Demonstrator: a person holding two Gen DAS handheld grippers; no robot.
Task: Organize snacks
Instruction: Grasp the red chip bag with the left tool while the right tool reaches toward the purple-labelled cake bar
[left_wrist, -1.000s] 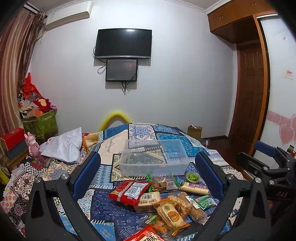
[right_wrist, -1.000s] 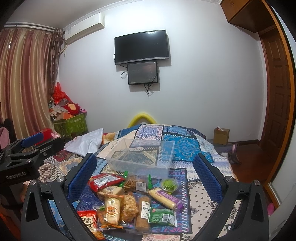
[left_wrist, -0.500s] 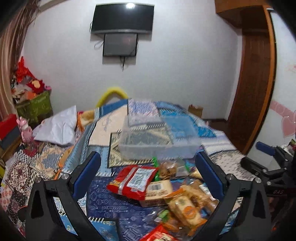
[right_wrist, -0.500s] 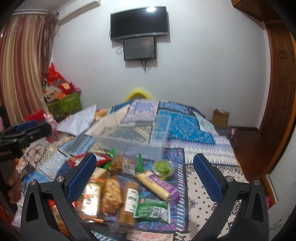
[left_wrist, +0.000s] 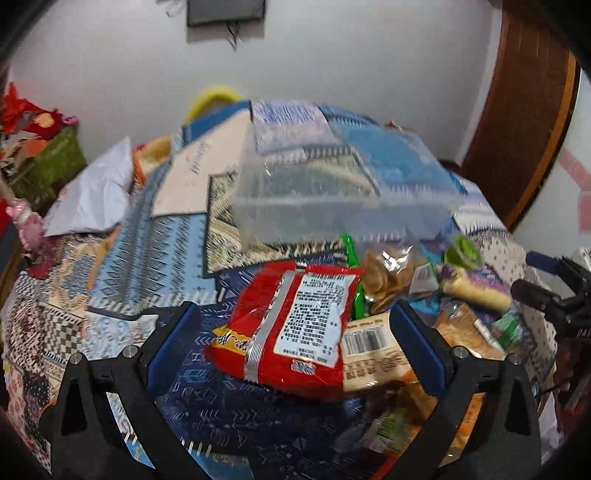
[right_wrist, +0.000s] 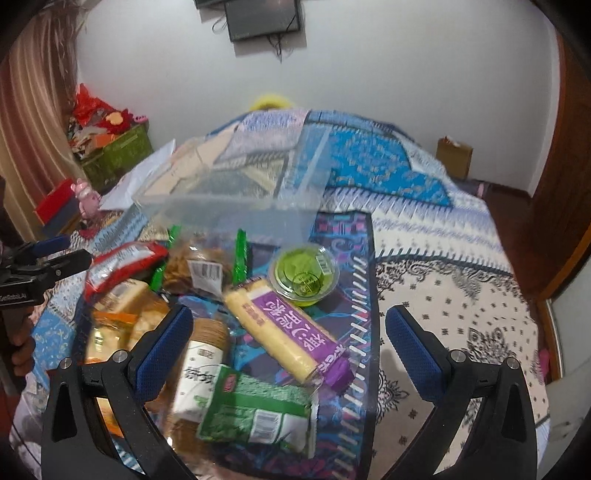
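Observation:
A pile of snack packs lies on a patterned blanket before an empty clear plastic bin (left_wrist: 332, 192) (right_wrist: 236, 199). My left gripper (left_wrist: 295, 343) is open, its fingers on either side of a red snack bag (left_wrist: 295, 328), just above it. My right gripper (right_wrist: 288, 343) is open over a purple-and-yellow bar (right_wrist: 288, 332), with a green cup (right_wrist: 304, 275) beyond it and a green pack (right_wrist: 255, 410) nearer. A clear bag of crackers (right_wrist: 199, 266) lies by the bin. The left gripper shows at the left edge of the right wrist view (right_wrist: 40, 266).
The bed's blanket (right_wrist: 443, 295) stretches to the right of the pile. A white bag (left_wrist: 92, 199) and a pink toy (left_wrist: 26, 221) lie at the left. A green basket (right_wrist: 118, 155) stands by the wall, a cardboard box (right_wrist: 454, 157) on the floor at right.
Both grippers have dropped and moved forward toward the snack pile. The red bag now lies between the left fingers, the purple bar between the right fingers. Both stay open.

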